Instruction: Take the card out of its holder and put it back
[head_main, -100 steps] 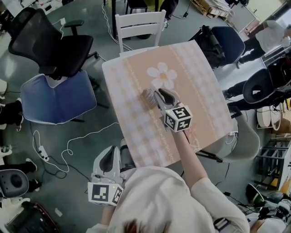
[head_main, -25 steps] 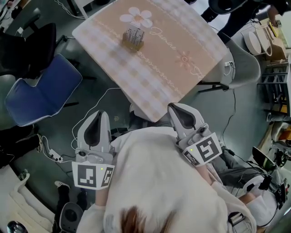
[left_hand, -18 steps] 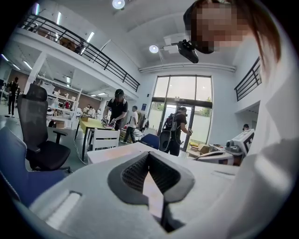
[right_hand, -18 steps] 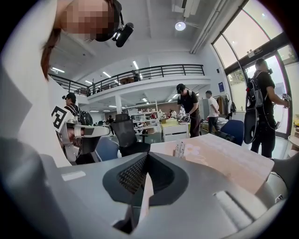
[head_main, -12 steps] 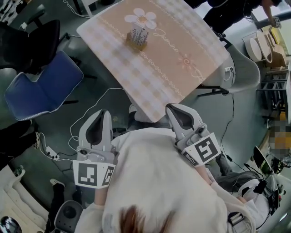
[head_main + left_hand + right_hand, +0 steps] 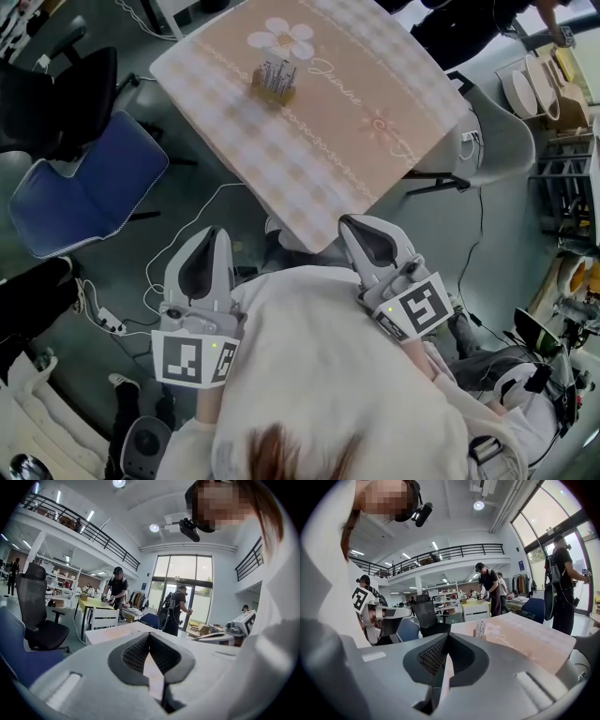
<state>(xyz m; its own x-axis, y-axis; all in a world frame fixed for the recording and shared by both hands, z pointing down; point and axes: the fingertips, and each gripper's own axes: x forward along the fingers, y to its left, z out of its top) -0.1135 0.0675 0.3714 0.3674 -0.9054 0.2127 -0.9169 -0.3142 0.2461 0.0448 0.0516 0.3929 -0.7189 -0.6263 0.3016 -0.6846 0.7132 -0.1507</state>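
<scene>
- The worktop, under a checked cloth with a flower print, stands ahead of the person.
- A blue chair sits at its left.
- The left gripper and right gripper hang near the body, well apart from the holder, fingers pressed together on nothing.
- The holder stands beside the flower, with the card upright in it.

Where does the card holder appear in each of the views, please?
Head view: card holder, upper left of centre, on the table.
Left gripper view: not in it; only the table's edge shows.
Right gripper view: just right of centre, on the table.
Shared landmark: the table.
</scene>
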